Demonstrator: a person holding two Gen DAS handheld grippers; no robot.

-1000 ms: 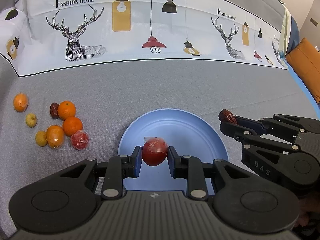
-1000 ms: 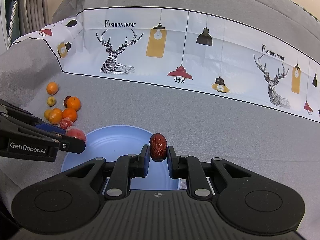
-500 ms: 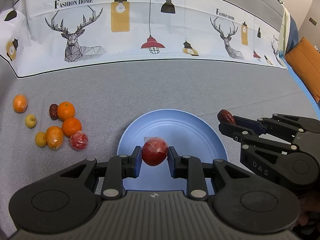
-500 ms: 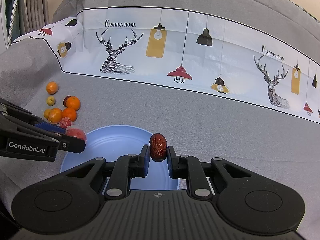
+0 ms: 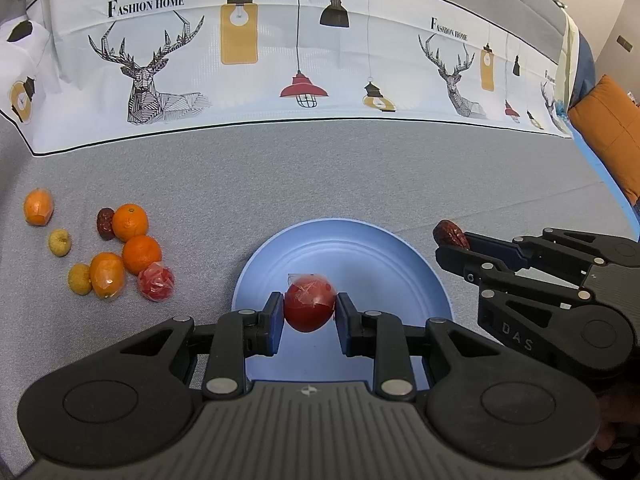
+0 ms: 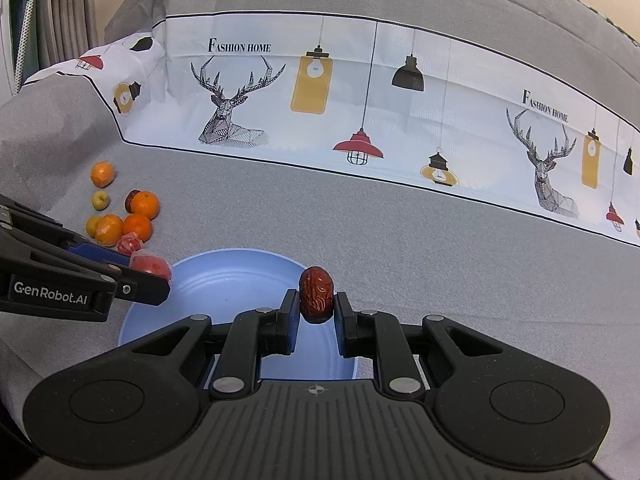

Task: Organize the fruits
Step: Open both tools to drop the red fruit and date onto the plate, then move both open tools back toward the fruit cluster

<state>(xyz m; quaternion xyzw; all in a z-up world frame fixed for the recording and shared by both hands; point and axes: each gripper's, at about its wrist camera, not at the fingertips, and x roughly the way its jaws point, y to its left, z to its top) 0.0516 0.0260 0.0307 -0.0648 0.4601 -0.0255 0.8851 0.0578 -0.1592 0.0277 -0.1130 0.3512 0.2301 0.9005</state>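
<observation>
left gripper (image 5: 309, 312) clamps wrapped red fruit (image 5: 310, 307) over blue plate (image 5: 360, 248) centre, film slippery, grip mid-sides | right gripper (image 6: 316, 312) pinches light wrinkled red date (image 6: 316, 294) above plate's right rim

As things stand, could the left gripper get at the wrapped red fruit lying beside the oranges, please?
Probably not yet: the left gripper is shut on another wrapped red fruit over the blue plate. The wrapped red fruit beside the oranges lies uncovered on the grey cloth.
</observation>
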